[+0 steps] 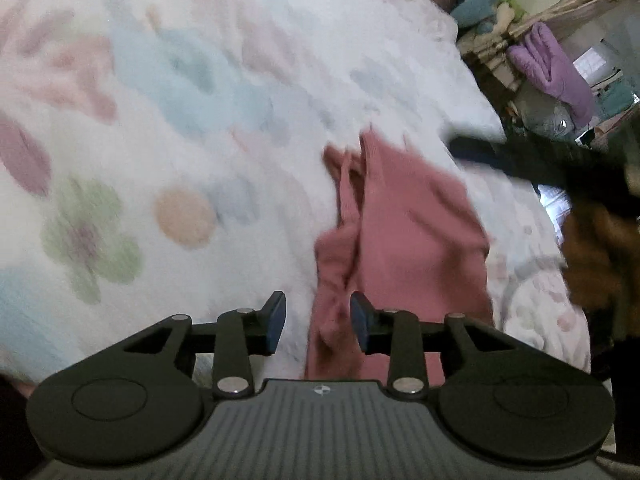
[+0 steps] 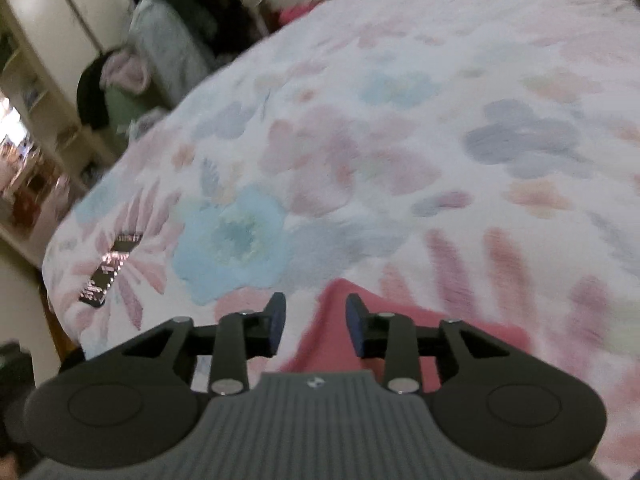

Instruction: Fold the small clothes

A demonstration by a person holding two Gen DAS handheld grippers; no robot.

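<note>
A small pink garment (image 1: pixel 408 220) lies crumpled on a flowered white bedspread (image 1: pixel 200 100), with thin straps at its far end. My left gripper (image 1: pixel 318 312) hangs over its near edge. The jaws are open and the cloth shows in the gap below the blue pads, which do not press on it. In the right wrist view a corner of the same pink garment (image 2: pixel 332 344) lies flat on the bedspread (image 2: pixel 400 140). My right gripper (image 2: pixel 316 316) is just above that corner, open, with nothing pinched.
A blurred black bar (image 1: pixel 520 156) reaches in over the bed's right edge, with something brown and furry (image 1: pixel 600 248) beside it. A purple garment (image 1: pixel 556 68) hangs beyond the bed. A dark shiny flat object (image 2: pixel 110 270) lies near the bed's left corner. Shelves (image 2: pixel 36 60) and piled clothes stand behind.
</note>
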